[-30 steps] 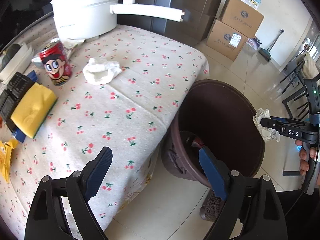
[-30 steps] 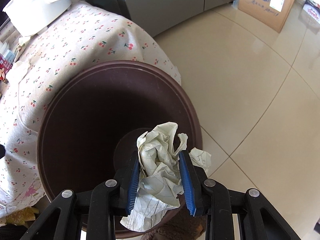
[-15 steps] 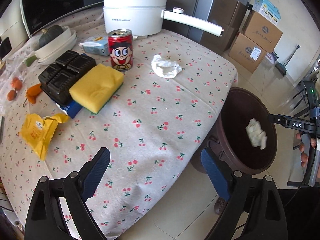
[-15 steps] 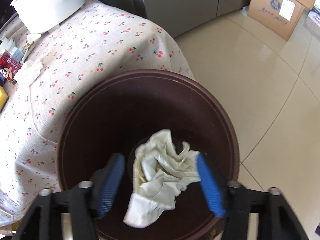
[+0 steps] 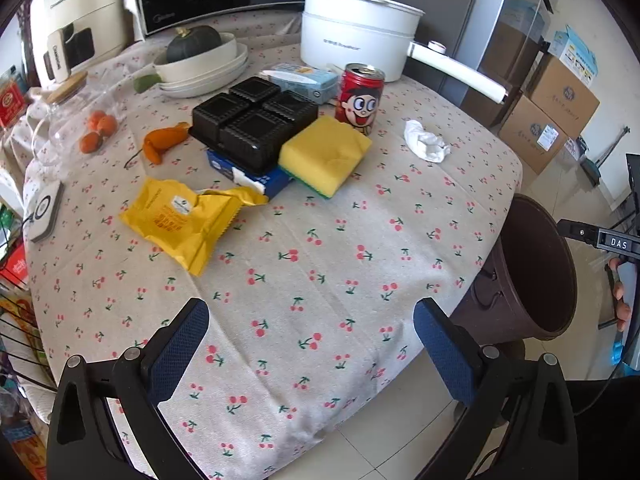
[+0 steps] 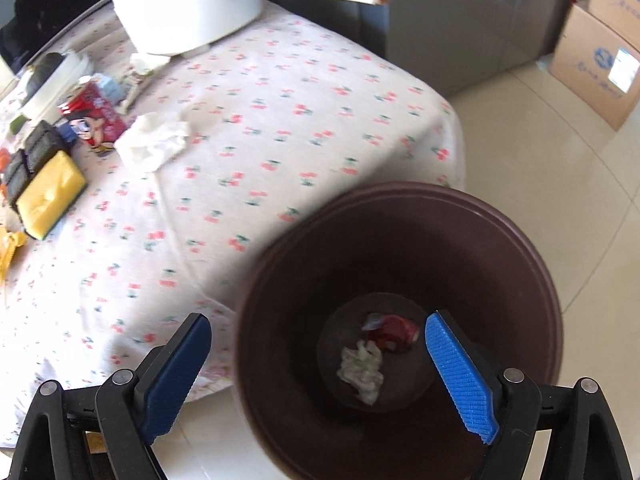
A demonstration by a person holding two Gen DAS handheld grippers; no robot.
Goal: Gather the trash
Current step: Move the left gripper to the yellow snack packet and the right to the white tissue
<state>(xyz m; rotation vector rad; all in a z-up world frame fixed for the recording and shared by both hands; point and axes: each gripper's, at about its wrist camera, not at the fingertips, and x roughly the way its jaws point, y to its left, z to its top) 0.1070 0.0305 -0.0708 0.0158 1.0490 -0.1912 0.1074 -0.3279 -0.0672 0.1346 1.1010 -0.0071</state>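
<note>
Below the right tongs [image 6: 318, 364], whose blue-padded jaws had just been opening and stood wide apart with nothing between them, the crumpled pale paper wad [image 6: 362, 370] lay at the bottom of the dark brown round plastic bin [image 6: 532, 248], just beside a scrap of red wrapper [image 6: 390, 330]. That bin stood on the pale tiled floor [image 6: 560, 168] against the edge of the bench [image 5: 320, 264], which was draped in a cream cloth printed with red cherries. Over the near part of that cloth hung the left tongs [image 5: 310, 344], jaws likewise spread wide, having just been opening further, and empty. Farther back on the bench lay a torn yellow foil snack packet [image 5: 180, 224], a yellow sponge with a green scouring base [image 5: 326, 154], a black moulded plastic tray [image 5: 256, 120] stacked on a blue box [image 5: 256, 180], a red drink can with a cartoon face [image 5: 360, 98], and a crumpled white tissue [image 5: 424, 144] near the far right side. Behind them stood a white electric pot with a long handle [image 5: 356, 36]. At the right edge of the left view, fingers of the person's hand [image 5: 620, 300] showed on the other tool's grip.
</note>
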